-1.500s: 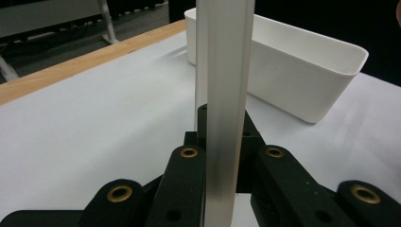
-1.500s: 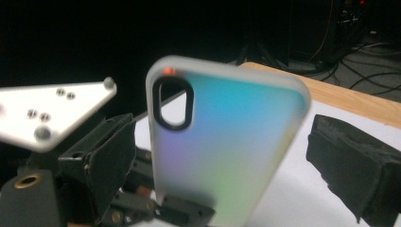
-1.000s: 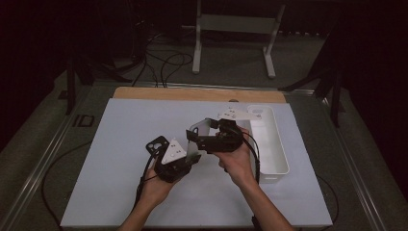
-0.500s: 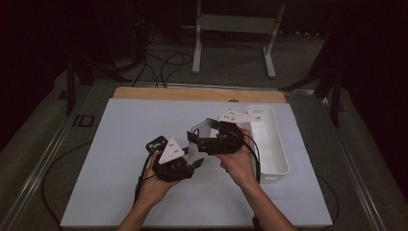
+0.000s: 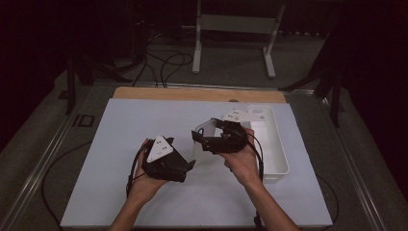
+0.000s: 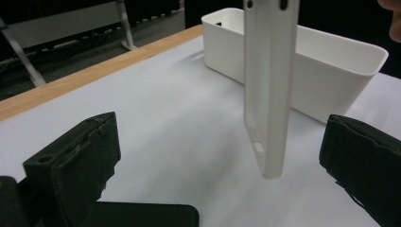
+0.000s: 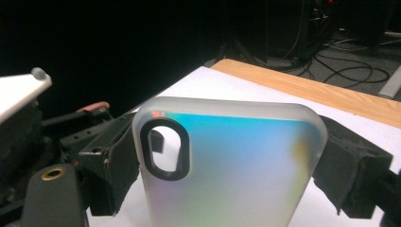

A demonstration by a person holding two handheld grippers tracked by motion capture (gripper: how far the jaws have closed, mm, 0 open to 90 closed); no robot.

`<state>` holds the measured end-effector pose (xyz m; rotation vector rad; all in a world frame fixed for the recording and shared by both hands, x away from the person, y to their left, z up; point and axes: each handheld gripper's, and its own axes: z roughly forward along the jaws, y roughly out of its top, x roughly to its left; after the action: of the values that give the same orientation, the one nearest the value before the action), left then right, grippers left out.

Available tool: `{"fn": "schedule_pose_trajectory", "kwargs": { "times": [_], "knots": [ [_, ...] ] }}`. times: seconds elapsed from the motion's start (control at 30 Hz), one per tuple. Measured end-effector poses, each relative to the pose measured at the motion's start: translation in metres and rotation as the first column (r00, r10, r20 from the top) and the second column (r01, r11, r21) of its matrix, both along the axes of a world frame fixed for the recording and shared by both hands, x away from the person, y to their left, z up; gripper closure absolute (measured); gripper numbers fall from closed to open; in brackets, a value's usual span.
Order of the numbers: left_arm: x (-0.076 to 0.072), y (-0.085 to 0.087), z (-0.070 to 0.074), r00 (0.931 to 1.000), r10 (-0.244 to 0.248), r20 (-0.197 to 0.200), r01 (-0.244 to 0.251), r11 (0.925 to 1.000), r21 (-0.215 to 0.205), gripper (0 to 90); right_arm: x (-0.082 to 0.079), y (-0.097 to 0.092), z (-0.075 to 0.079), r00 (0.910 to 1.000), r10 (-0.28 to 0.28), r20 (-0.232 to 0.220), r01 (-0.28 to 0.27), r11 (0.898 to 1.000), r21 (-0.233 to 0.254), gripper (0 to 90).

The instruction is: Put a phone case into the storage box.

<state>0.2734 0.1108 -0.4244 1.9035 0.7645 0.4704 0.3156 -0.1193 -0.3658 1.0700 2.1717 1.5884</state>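
Observation:
A frosted phone case with an iridescent back and an oval camera hole is held upright above the table. My right gripper is shut on it, with a pad pressing each long side. In the high view the case sticks out to the left of the right gripper. My left gripper faces it from the left. Its jaws have just been opening and stand wide; the case's edge hangs between them, touching neither pad of the left gripper. A black phone lies flat below the left jaw.
A long white bin stands on the white mat just right of my right hand, also seen behind the case. A wooden strip runs along the table's far edge. Cables and a metal stand sit on the floor beyond.
The left gripper's jaws have gone from shut to wide open and it has drawn back a little to the left of the case. The right gripper and the case have stayed put.

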Motion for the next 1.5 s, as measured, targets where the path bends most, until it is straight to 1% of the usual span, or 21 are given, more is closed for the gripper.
{"fn": "schedule_pose_trajectory", "kwargs": {
  "times": [0.1, 0.13, 0.17, 0.27, 0.33, 0.47, 0.57, 0.6, 0.67, 0.77, 0.87, 0.9, 0.93, 1.0, 1.03, 1.07, 1.1, 1.2, 1.3, 1.33, 1.5],
  "knots": [
    [-0.001, 0.007, -0.001, 0.9997, 0.021, 0.01, -0.021, 0.9998, 0.001, 0.1, 0.001, -0.003, 0.001, 1.0, -0.004, 0.002, 0.004, 1.0, -0.002, 16.9],
    [-0.001, 0.007, -0.001, 0.9997, 0.021, 0.01, -0.021, 0.9998, 0.001, 0.1, 0.001, -0.003, 0.001, 1.0, -0.004, 0.002, 0.004, 1.0, -0.002, 16.9],
    [-0.001, 0.013, -0.002, 0.9993, 0.036, 0.009, -0.036, 0.9993, 0.0, 0.1, 0.001, -0.004, 0.001, 1.0, -0.007, 0.003, 0.007, 1.0, -0.001, 16.9],
    [-0.002, 0.022, -0.004, 0.998, 0.06, 0.018, -0.06, 0.9982, -0.003, 0.1, 0.002, -0.005, 0.001, 1.0, -0.008, 0.005, 0.008, 1.0, 0.003, 16.9],
    [-0.003, 0.028, -0.006, 0.9964, 0.079, 0.032, -0.079, 0.9969, -0.001, 0.1, 0.002, -0.006, 0.001, 1.0, -0.009, 0.003, 0.009, 1.0, -0.001, 16.9],
    [-0.005, 0.039, -0.012, 0.9938, 0.1, 0.05, -0.099, 0.995, -0.007, 0.1, 0.002, -0.006, 0.0, 0.9999, -0.014, 0.001, 0.014, 1.0, -0.002, 16.9],
    [-0.005, 0.044, -0.016, 0.9926, 0.109, 0.053, -0.109, 0.994, -0.01, 0.2, 0.003, -0.007, 0.0, 0.9999, -0.013, 0.003, 0.013, 1.0, -0.002, 16.9],
    [-0.005, 0.049, -0.02, 0.9909, 0.123, 0.054, -0.123, 0.9923, -0.016, 0.2, 0.003, -0.007, 0.0, 0.9999, -0.014, 0.003, 0.014, 1.0, -0.003, 16.9],
    [-0.007, 0.053, -0.024, 0.9873, 0.148, 0.057, -0.148, 0.9889, -0.015, 0.2, 0.003, -0.008, 0.0, 0.9999, -0.013, 0.006, 0.013, 1.0, -0.006, 16.9],
    [-0.009, 0.061, -0.029, 0.9846, 0.164, 0.06, -0.163, 0.9864, -0.021, 0.2, 0.003, -0.009, 0.001, 0.9998, -0.018, 0.004, 0.018, 1.0, -0.008, 16.9],
    [-0.013, 0.068, -0.034, 0.9833, 0.171, 0.062, -0.17, 0.9852, -0.025, 0.2, 0.003, -0.01, 0.0, 0.9997, -0.023, 0.005, 0.023, 1.0, -0.008, 16.9],
    [-0.013, 0.068, -0.034, 0.9833, 0.171, 0.062, -0.17, 0.9852, -0.025, 0.2, 0.003, -0.011, 0.0, 0.9997, -0.024, 0.005, 0.024, 1.0, -0.008, 16.9],
    [-0.016, 0.072, -0.04, 0.9812, 0.18, 0.068, -0.18, 0.9836, -0.016, 0.2, 0.003, -0.011, 0.0, 0.9997, -0.026, 0.003, 0.026, 1.0, -0.01, 16.9],
    [-0.018, 0.074, -0.042, 0.98, 0.187, 0.069, -0.187, 0.9824, -0.012, 0.2, 0.004, -0.011, 0.0, 0.9996, -0.029, 0.002, 0.029, 1.0, -0.012, 16.9],
    [-0.02, 0.079, -0.047, 0.9784, 0.197, 0.063, -0.197, 0.9804, -0.01, 0.2, 0.004, -0.012, 0.0, 0.9994, -0.034, 0.003, 0.034, 0.999, -0.011, 16.9],
    [-0.02, 0.079, -0.047, 0.9784, 0.197, 0.063, -0.197, 0.9804, -0.01, 0.2, 0.004, -0.012, 0.0, 0.9994, -0.035, 0.003, 0.035, 0.999, -0.01, 16.9],
    [-0.023, 0.083, -0.052, 0.9767, 0.206, 0.061, -0.206, 0.9786, -0.006, 0.2, 0.004, -0.012, -0.001, 0.9995, -0.033, 0.006, 0.033, 0.999, -0.007, 16.9],
    [-0.026, 0.089, -0.056, 0.9746, 0.215, 0.064, -0.215, 0.9767, -0.007, 0.2, 0.005, -0.013, 0.0, 0.9994, -0.033, 0.004, 0.033, 0.999, -0.01, 16.9],
    [-0.026, 0.091, -0.06, 0.9749, 0.208, 0.08, -0.207, 0.9781, -0.016, 0.2, 0.005, -0.013, 0.0, 0.9994, -0.035, 0.005, 0.035, 0.999, -0.014, 16.9],
    [-0.025, 0.091, -0.06, 0.976, 0.204, 0.077, -0.203, 0.979, -0.016, 0.2, 0.005, -0.014, 0.0, 0.9993, -0.036, 0.006, 0.036, 0.999, -0.014, 16.9],
    [-0.024, 0.092, -0.063, 0.9765, 0.203, 0.07, -0.203, 0.9791, -0.016, 0.2, 0.007, -0.015, 0.0, 0.9989, -0.044, 0.012, 0.045, 0.999, -0.021, 16.9]
  ]
}}
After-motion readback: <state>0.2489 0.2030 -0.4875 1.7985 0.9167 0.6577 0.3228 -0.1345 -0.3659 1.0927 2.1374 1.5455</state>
